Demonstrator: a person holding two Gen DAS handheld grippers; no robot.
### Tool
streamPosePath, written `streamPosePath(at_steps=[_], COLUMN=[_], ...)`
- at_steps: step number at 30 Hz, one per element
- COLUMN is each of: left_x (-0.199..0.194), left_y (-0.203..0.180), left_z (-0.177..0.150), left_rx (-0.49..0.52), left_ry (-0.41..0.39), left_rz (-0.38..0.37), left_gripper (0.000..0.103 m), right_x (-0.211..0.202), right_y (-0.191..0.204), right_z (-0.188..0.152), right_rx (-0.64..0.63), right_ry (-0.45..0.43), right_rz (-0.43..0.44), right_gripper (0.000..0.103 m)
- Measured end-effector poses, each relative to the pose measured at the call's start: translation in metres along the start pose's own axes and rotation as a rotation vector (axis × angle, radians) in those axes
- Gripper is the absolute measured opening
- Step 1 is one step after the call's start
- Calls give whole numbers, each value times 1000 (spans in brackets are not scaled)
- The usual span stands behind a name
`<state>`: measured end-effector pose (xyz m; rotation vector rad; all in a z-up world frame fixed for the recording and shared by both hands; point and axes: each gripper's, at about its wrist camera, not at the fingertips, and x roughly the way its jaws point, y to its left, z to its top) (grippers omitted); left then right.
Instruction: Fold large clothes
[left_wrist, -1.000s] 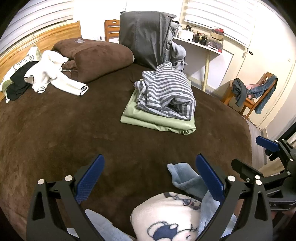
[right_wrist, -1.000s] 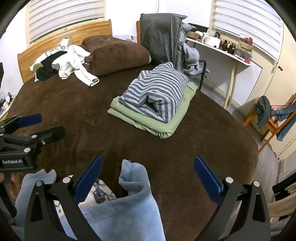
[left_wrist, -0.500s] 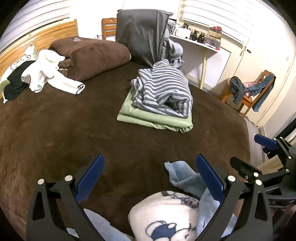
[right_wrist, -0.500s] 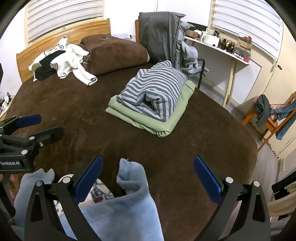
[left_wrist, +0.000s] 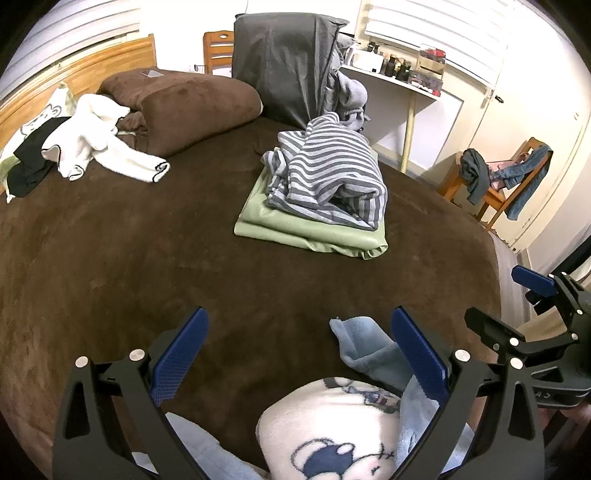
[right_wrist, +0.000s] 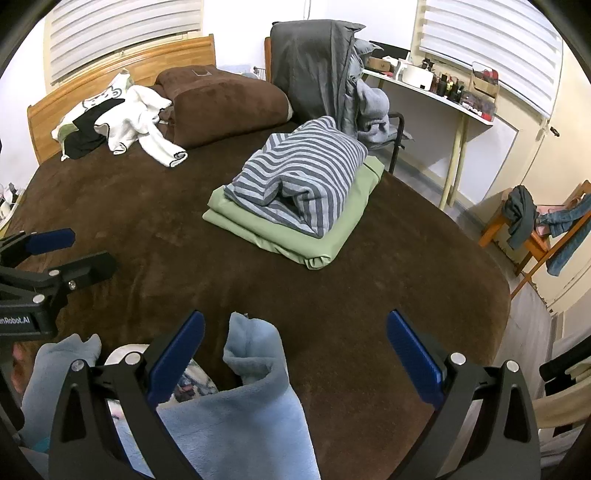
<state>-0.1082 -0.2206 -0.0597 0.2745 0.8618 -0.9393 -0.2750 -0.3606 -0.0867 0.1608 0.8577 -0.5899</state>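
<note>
At bed's near edge: light-blue fleece garment (right_wrist: 236, 417) bunched, cartoon print showing.

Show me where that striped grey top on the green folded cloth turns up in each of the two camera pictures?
Left wrist view: the striped top sits right of centre in the upper half, on the green cloth.
Right wrist view: the striped top lies near the centre, upper half, on the green cloth.
Shared landmark: the brown pillow behind it, to the left.
</note>
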Motion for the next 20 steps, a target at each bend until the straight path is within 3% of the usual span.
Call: streamPosePath(at_steps=[20], left_x=[2], left_y=[-9], left_z=[1], left_rx=[34], left_ry=[5], left_rz=[22], left_gripper=[97], right_x=[3], right_y=[-4], right_z=[4], right_rx=[7], right_ry=[5], right_rz=[0], right_gripper=[97])
